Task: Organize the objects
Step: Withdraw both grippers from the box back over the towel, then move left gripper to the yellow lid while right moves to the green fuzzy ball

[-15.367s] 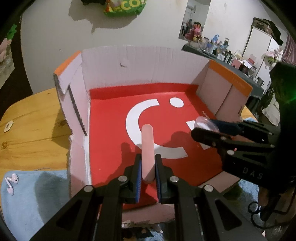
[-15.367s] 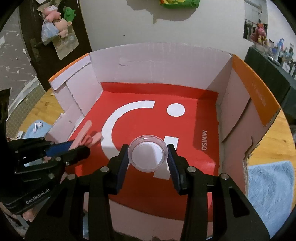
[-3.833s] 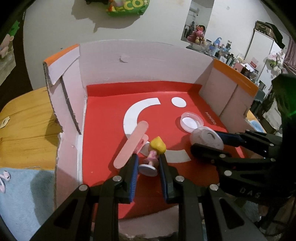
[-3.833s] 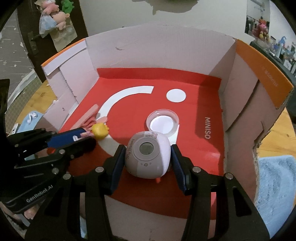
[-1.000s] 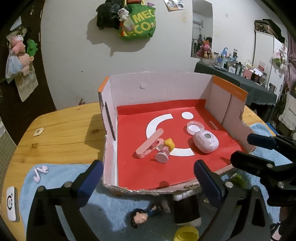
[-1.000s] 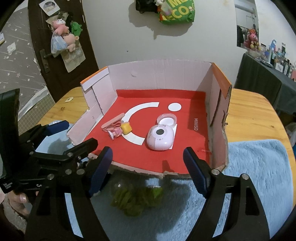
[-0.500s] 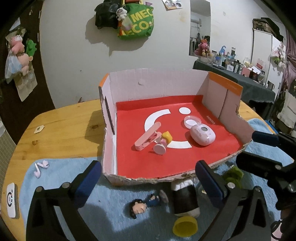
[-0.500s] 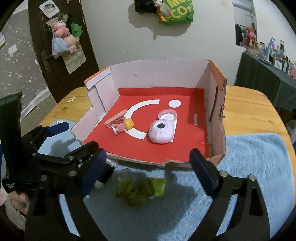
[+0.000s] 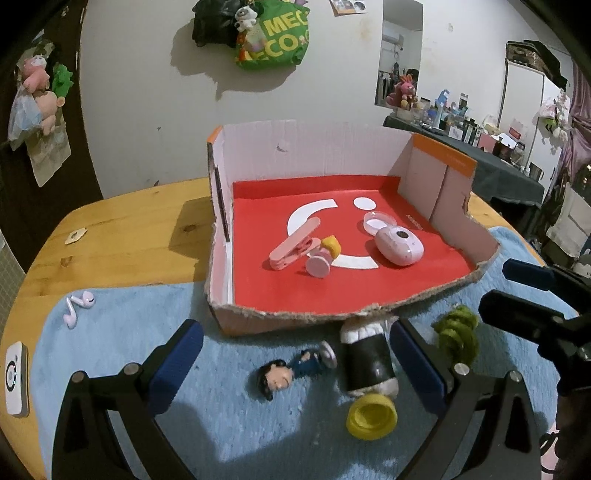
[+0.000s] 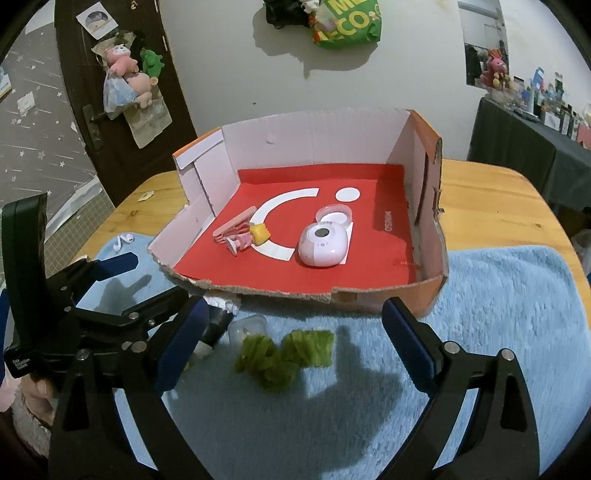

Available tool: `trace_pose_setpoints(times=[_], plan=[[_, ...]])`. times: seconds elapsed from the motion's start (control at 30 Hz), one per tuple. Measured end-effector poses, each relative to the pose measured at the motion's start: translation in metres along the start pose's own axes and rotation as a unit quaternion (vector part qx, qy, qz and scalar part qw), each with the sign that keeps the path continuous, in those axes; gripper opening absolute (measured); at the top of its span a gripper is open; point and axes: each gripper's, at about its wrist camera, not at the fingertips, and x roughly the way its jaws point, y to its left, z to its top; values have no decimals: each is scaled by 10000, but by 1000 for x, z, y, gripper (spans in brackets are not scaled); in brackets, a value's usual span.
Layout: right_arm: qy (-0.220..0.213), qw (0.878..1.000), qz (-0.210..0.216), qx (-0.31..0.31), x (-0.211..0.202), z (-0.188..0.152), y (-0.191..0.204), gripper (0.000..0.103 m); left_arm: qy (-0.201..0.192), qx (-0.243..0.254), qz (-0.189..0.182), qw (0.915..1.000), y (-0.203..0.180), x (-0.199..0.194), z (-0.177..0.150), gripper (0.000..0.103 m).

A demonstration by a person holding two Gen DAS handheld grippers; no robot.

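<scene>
box (image 9: 310, 155) sits on the wooden table (image 9: 122, 225), front wall cut low and ragged, near edge overlapping the blue towel (image 10: 498, 295). red liner inside with a white arc and dot.

in the box: pink clip (image 9: 293, 249) lying flat left of centre, touching a small pink figurine with yellow hair (image 9: 325, 254) tipped on its side. right of them a pink oval case (image 9: 399, 245), round window up, with a clear round lid (image 9: 377, 222) just behind it, touching or nearly so.

still out on the towel, just in front of the box: dark-haired figurine (image 9: 284, 374) lying flat, a black-and-white bottle-like thing (image 9: 365, 354) on its side with its far end against the box front, a yellow cap (image 9: 371, 415) just beside its near end, and a green fuzzy scrunchie (image 10: 284, 354) to the right. a small clear container (image 10: 247, 325) sits just beside the scrunchie in the right wrist view, can't tell what it is.

left gripper (image 9: 295, 358): jaws wide apart, nothing clamped. dark-haired figurine and the bottle lie on the towel between the pads, not touched.

right gripper (image 10: 291, 339): jaws have just been opening, now spread wide, holding nothing. scrunchie lies on the towel between and below the pads, no contact. a hand (image 10: 37, 397) is visible at the left gripper's grip in the right wrist view.

further out: white earbuds (image 9: 77, 304) on the towel's left end, a small white device (image 9: 16, 378) at the far left edge, green bag (image 9: 275, 35) hung on the wall behind.
</scene>
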Motion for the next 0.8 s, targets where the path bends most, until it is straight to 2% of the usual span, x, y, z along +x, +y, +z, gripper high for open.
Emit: trace_pose_setpoints(times=[0.8], plan=[[147, 9999, -63, 17, -7, -34, 9, 96, -69, 170, -331, 9993, -8, -26, -35, 103]])
